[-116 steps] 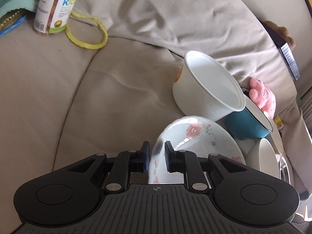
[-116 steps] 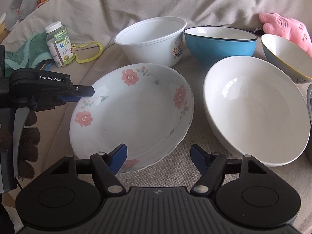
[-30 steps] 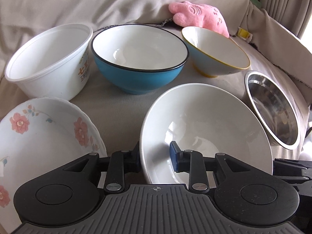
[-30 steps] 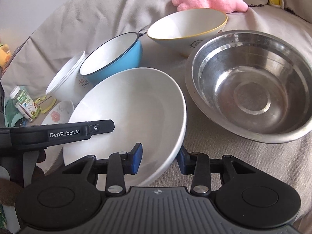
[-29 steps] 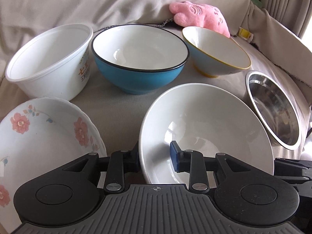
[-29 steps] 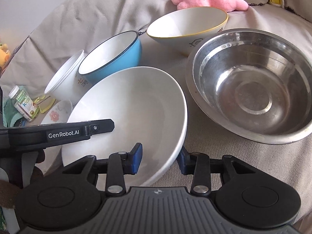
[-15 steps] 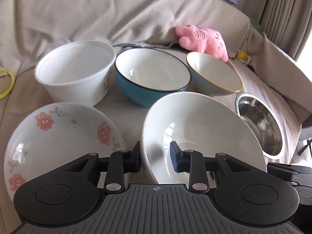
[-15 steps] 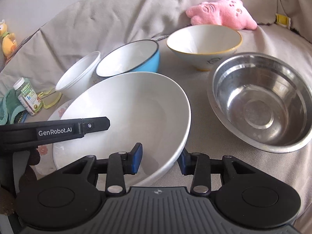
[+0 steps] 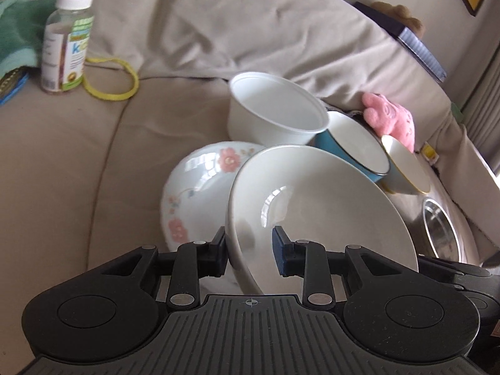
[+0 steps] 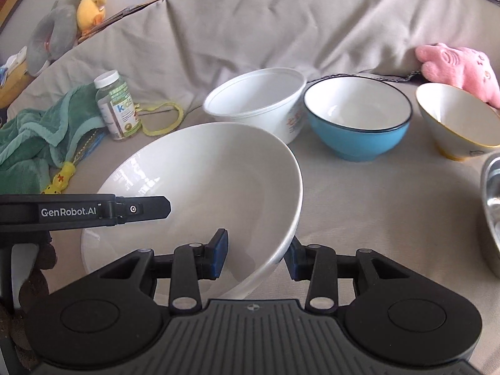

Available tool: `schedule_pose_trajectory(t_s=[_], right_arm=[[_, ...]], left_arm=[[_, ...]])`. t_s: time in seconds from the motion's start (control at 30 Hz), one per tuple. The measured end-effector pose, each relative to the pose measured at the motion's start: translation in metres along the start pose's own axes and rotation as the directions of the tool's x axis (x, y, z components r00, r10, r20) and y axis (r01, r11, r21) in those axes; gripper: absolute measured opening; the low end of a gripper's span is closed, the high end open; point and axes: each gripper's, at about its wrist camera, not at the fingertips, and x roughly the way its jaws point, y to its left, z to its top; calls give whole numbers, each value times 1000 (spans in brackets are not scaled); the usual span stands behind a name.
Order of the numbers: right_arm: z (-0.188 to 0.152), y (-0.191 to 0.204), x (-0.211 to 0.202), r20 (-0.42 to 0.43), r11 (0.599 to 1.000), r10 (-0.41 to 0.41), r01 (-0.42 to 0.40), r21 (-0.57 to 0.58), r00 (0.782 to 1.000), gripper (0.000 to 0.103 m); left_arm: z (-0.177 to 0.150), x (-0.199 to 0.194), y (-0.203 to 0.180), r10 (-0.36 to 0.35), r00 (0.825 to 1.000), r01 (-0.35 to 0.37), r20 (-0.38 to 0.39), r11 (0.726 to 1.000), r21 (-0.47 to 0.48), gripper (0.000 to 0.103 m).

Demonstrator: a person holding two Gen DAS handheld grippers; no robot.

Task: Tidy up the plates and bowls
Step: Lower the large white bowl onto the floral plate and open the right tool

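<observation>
Since a second ago, my left tongs (image 9: 249, 254) and right tongs (image 10: 257, 254), both clamping the white bowl's (image 10: 200, 193) rim, have carried it toward nine o'clock over the floral plate (image 9: 193, 187).

White bowl (image 9: 315, 206) lifted off couch, carried left over floral plate (image 9: 193, 187) by both claws

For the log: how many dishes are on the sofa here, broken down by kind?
Ceramic bowls: 3, namely the large white ceramic bowl, blue bowl with dark rim, cream bowl with yellow rim
White plastic tubs: 1
Stainless steel bowls: 1
Floral white plates: 1
Total: 6
</observation>
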Motion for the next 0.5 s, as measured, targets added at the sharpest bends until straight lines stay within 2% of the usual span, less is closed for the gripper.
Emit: schedule_pose_trajectory(t_s=[0.13, 0.33, 0.5], right_arm=[[7, 11, 20, -34, 1000, -4, 4, -18, 999, 39], [15, 12, 37, -60, 999, -27, 24, -43, 998, 38], [19, 13, 47, -71, 999, -34, 31, -41, 997, 38]], left_arm=[[2, 4, 14, 41, 999, -41, 0, 999, -34, 32], [2, 21, 29, 31, 999, -33, -23, 998, -59, 32], [1, 27, 27, 66, 997, -67, -34, 997, -35, 32]])
